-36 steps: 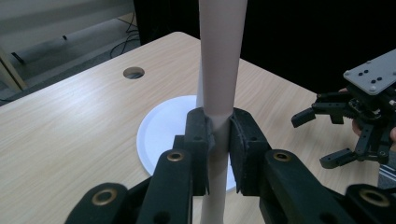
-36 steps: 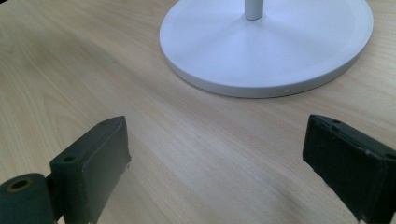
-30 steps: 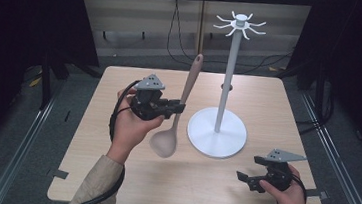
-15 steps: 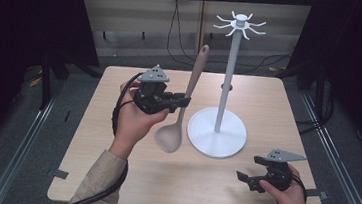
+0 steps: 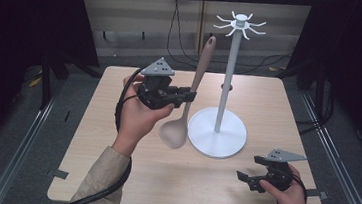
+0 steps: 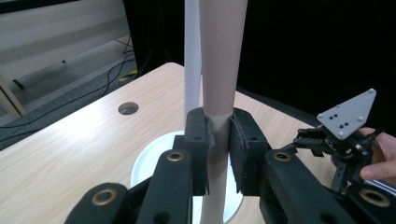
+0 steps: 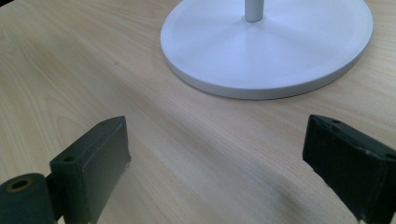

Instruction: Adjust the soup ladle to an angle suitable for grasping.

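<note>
High view showed the left gripper (image 5: 185, 95) carried higher than 1 second before, with the spoon (image 5: 189, 98) lifted along with it: the bowl, which had hung low over the wood, now sat a little higher and closer to the 9 o'clock edge of the stand's round base (image 5: 217, 133). The handle tip had risen to just below the ring of hooks (image 5: 240, 23) at the top of the pole. I judged this the lift phase of hanging the spoon, with the hook still to be reached.

Left gripper view had the 2 pads pinching the spoon handle (image 6: 219, 93) firmly at its lower part, the spoon standing nearly upright and the white pole (image 6: 192, 51) just behind it.

Right gripper (image 5: 257, 178) stayed resting at the table's (image 5: 111, 175) 5 o'clock corner, its jaws spread wide with nothing between them (the right gripper view showed bare wood and the base (image 7: 266, 46) at 12 o'clock).

For room: the handle top stood near the hooks at their 9 o'clock side, so a small shift toward 3 o'clock was needed. The pole was close, and a bump could tip the stand. Open table lay at 9 o'clock of the left hand, and the near edge was well clear.
</note>
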`<state>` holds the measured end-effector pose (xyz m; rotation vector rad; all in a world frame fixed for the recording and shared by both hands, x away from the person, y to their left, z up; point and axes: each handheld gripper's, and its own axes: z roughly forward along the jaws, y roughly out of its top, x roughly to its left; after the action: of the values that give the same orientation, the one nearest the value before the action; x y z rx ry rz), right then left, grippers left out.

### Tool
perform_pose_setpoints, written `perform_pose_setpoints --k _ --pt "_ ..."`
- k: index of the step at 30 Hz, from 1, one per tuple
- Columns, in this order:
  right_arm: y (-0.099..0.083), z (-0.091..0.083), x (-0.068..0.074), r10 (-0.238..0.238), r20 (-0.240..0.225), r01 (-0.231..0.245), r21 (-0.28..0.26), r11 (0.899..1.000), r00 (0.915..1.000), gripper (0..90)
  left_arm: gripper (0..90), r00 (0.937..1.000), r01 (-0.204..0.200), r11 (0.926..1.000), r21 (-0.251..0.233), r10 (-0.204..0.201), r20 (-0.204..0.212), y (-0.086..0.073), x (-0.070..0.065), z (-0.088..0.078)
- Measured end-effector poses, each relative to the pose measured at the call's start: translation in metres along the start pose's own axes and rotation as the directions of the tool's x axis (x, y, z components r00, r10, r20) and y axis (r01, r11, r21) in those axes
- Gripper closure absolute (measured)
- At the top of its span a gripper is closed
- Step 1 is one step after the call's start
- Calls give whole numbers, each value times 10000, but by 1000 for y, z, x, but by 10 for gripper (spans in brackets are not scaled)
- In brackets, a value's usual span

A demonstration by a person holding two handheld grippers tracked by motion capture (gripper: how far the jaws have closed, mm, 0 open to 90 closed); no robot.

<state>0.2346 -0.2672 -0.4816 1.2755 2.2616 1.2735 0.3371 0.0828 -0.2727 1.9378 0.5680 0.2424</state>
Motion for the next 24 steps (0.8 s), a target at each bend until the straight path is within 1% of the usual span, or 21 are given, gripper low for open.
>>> perform_pose_setpoints --k 10,15,18,19,20,24 --pt "0 0 1 -7 4 7 9 10000 10000 70 785 9999 -99 9999 -91 99 45 9 -7 3" --pt "0 0 1 55 27 -55 9 10000 10000 70 786 9997 -237 9997 -60 237 -67 13 -9 4" --pt "0 0 0 44 -7 -44 4 10000 10000 70 786 9997 -243 9997 -87 242 -106 14 -11 4" --pt "0 0 0 61 6 -61 9 10000 10000 70 785 9993 -320 9995 -46 319 -203 15 -12 4" --pt "0 0 0 61 6 -61 9 10000 10000 70 785 9993 -305 9995 -72 303 -227 15 -13 5" --pt "0 -1 0 87 -13 -87 -35 10000 10000 70 786 9990 -392 9992 -43 391 -216 16 -14 6"
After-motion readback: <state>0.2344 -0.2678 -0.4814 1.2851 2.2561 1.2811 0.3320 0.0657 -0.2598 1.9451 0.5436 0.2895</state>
